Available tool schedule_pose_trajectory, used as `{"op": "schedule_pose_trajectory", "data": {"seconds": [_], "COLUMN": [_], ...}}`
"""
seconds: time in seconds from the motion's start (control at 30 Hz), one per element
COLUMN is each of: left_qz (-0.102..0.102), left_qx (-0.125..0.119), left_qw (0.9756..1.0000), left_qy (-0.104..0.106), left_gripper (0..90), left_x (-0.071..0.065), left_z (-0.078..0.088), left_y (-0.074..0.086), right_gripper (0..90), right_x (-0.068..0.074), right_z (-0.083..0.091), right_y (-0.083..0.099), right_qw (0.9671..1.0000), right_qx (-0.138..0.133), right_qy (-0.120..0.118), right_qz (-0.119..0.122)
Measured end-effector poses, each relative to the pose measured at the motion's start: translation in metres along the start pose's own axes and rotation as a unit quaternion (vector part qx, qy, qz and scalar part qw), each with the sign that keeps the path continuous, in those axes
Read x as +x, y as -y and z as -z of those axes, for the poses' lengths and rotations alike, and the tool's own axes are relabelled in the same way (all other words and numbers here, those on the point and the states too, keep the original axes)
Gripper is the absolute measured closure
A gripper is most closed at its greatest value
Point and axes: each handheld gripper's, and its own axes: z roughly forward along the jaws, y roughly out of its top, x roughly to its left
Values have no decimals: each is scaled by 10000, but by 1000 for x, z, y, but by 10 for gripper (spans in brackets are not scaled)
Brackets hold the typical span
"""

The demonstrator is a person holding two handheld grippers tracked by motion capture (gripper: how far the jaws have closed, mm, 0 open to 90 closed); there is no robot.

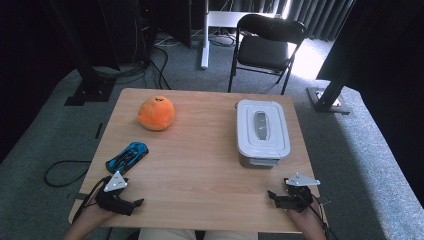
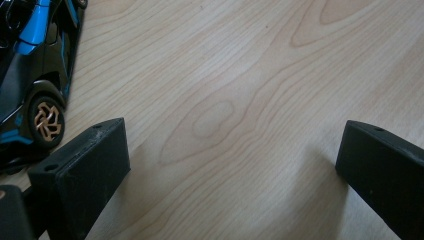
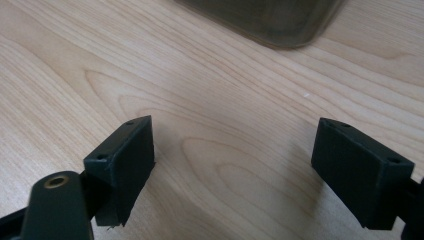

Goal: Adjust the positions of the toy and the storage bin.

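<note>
Gaping empty, both hand-held grippers

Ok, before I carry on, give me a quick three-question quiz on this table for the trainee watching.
1. True or false: the lid on the white lidded box is off.
2. Which thing lies nearest the left gripper? A) the orange plush toy B) the blue toy car C) the white lidded box
3. Fill in: in both gripper views the jaws stand ____, with only bare table between them.

Key:
1. False; the lid sits on the box.
2. B; the car lies just ahead of that gripper, and its wheel shows beside the jaw in the left gripper view.
3. Open; the same goes for the right gripper, which holds nothing.
</note>
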Motion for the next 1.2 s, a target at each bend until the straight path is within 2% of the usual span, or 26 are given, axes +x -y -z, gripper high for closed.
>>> {"op": "schedule_pose_trajectory", "data": {"seconds": [0.1, 0.13, 0.27, 0.43, 0.57, 0.73, 1.07, 1.2], "left_qz": [-8, -9, -7, 6, 121, 38, -136, -115], "left_qx": [-3, -2, -1, 15, 107, 341, 311, 265], "left_qw": [10000, 10000, 10000, 10000, 9998, 9993, 9994, 9996], "left_qy": [8, 8, 4, -11, -112, -163, -30, -29], "left_gripper": [14, 13, 14, 15, 15, 15, 16, 16], "left_x": [0, 0, 0, 0, 1, -1, -2, 4], "left_z": [0, 0, 0, 0, -1, -1, -7, -9], "left_y": [0, 0, 0, -1, -4, -12, -38, -49], "right_gripper": [169, 169, 142, 133, 134, 134, 134, 134], "right_x": [-2, -4, -4, -5, -5, -5, -3, -3], "right_z": [-1, -1, -1, -2, -2, -2, -2, -2], "right_y": [-1, -1, -1, -1, -1, -1, -1, -1], "right_qw": [10000, 9999, 9998, 9998, 9999, 9999, 9999, 9999], "right_qx": [1, -7, 10, 52, 46, 44, 38, 38], "right_qy": [9, 100, 159, 124, 122, 102, 111, 105], "right_qz": [-1, -47, -73, -135, -111, -93, -98, -94]}}
